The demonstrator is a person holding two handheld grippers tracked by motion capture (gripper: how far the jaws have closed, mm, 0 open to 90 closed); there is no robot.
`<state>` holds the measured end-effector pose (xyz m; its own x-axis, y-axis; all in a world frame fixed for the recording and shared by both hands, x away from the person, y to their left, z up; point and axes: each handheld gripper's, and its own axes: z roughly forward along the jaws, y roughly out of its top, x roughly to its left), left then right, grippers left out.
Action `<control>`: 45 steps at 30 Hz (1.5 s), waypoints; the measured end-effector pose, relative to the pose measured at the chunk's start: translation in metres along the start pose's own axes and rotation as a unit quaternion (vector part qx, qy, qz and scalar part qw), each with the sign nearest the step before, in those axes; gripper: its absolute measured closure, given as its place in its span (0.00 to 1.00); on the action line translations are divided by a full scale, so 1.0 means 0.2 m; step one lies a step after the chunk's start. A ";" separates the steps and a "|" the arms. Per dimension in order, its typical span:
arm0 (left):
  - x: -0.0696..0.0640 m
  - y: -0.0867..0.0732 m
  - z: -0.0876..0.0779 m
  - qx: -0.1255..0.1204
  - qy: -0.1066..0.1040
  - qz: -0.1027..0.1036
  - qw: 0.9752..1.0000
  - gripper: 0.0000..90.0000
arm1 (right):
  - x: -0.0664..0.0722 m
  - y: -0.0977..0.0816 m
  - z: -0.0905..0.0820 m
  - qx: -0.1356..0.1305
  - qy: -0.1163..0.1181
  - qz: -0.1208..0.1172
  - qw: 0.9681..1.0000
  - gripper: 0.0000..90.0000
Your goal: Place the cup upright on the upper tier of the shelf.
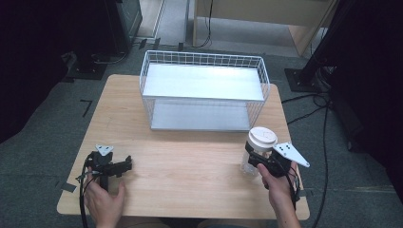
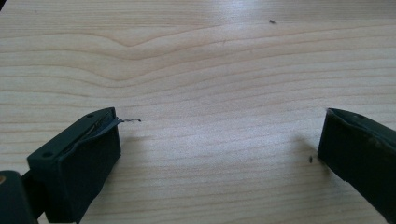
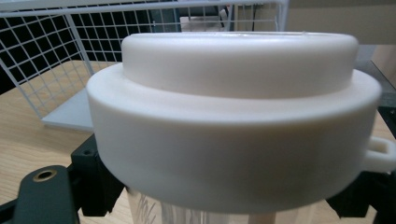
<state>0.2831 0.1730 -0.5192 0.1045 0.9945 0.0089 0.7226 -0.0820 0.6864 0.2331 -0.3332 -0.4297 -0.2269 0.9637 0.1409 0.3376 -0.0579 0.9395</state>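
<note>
A clear plastic jar with a wide white lid (image 1: pixel 262 137) stands at the right of the wooden table (image 1: pixel 190 161), just in front of the wire shelf rack (image 1: pixel 204 90). My right gripper (image 1: pixel 256 159) is shut on the jar's clear body under the lid. In the right gripper view the white lid (image 3: pixel 233 116) looms very close, with black jaws on both sides beneath it. My left gripper (image 1: pixel 124 165) rests low on the table at the front left, held by a hand. In the left gripper view the left gripper (image 2: pixel 219 149) stands open over bare wood.
The white wire rack has two grey shelves and an open front that faces me. Dark stands and cables (image 1: pixel 313 99) lie on the floor to the right and behind. Bare wood stretches between the two grippers.
</note>
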 end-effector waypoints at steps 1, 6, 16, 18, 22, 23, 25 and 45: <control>0.00 0.00 0.00 0.000 0.000 0.000 1.000 0.00 | 0.01 0.01 0.00 0.000 0.002 -0.002 1.000 0.17; 0.00 0.00 0.00 0.000 0.000 0.000 1.000 0.00 | 0.05 0.05 0.02 -0.007 0.010 -0.008 1.000 0.17; 0.00 0.00 0.00 0.001 0.000 0.001 1.000 0.00 | 0.16 0.18 0.07 -0.023 0.031 -0.026 0.999 0.18; 0.00 0.00 0.00 0.001 0.000 0.001 1.000 0.00 | 0.19 0.21 0.08 -0.026 0.035 -0.027 0.999 0.18; 0.00 0.00 0.00 0.000 0.000 -0.001 1.000 0.00 | 0.22 0.24 0.10 -0.028 0.038 -0.037 0.998 0.18; 0.00 0.00 0.00 0.000 0.000 0.000 1.000 0.00 | 0.25 0.26 0.11 -0.031 0.041 -0.041 0.998 0.18; 0.00 0.00 0.00 0.000 0.000 0.001 1.000 0.00 | 0.26 0.28 0.11 -0.031 0.043 -0.041 0.998 0.18; 0.00 0.00 0.00 0.001 0.000 0.001 1.000 0.00 | 0.43 0.62 0.23 -0.072 0.055 -0.050 0.995 0.18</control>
<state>0.2831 0.1731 -0.5190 0.1055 0.9944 0.0100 0.7233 -0.0836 0.6855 0.2981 -0.2451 -0.3153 -0.3540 0.9326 0.0697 0.1754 -0.0070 0.9845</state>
